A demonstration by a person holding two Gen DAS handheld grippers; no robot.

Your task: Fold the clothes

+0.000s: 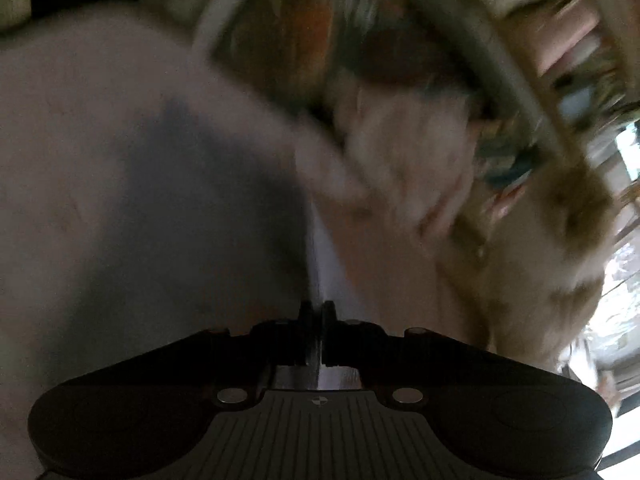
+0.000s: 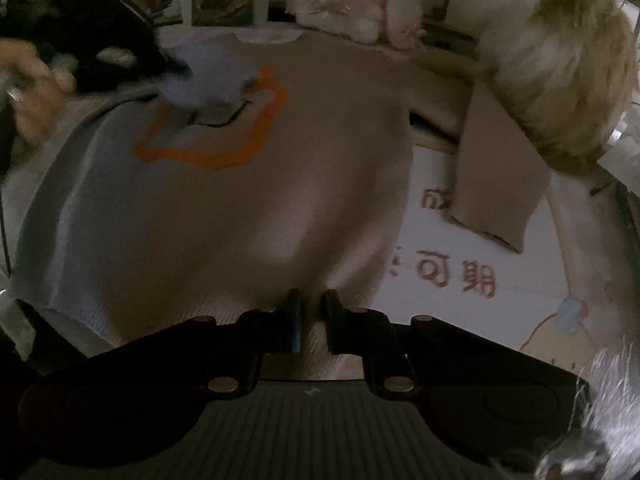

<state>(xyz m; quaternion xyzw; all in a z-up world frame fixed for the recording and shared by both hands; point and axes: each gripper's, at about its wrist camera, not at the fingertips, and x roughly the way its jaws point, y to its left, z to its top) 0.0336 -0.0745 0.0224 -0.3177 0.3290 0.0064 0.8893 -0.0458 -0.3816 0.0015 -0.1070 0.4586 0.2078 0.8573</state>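
A beige knit sweater (image 2: 240, 220) with an orange outline print (image 2: 224, 156) and a pale blue side lies flat on the surface. My right gripper (image 2: 313, 304) is at its near hem, shut on a bunched fold of the knit. The sweater's right sleeve (image 2: 492, 184) lies out to the side. A blue-grey piece of the sweater (image 2: 208, 80) is lifted at the far left. The left wrist view is blurred. There my left gripper (image 1: 318, 308) is shut on a thin edge of pale cloth (image 1: 320, 256) that rises from between its fingers, with the sweater (image 1: 120, 160) spread to the left.
A person's hand (image 2: 32, 92) and a dark object (image 2: 104, 40) are at the far left. A pink-white plush toy (image 2: 352, 0) and a fluffy brown-white one (image 2: 560, 72) sit at the back and right. Cardboard with red characters (image 2: 452, 272) lies under the sweater's right side.
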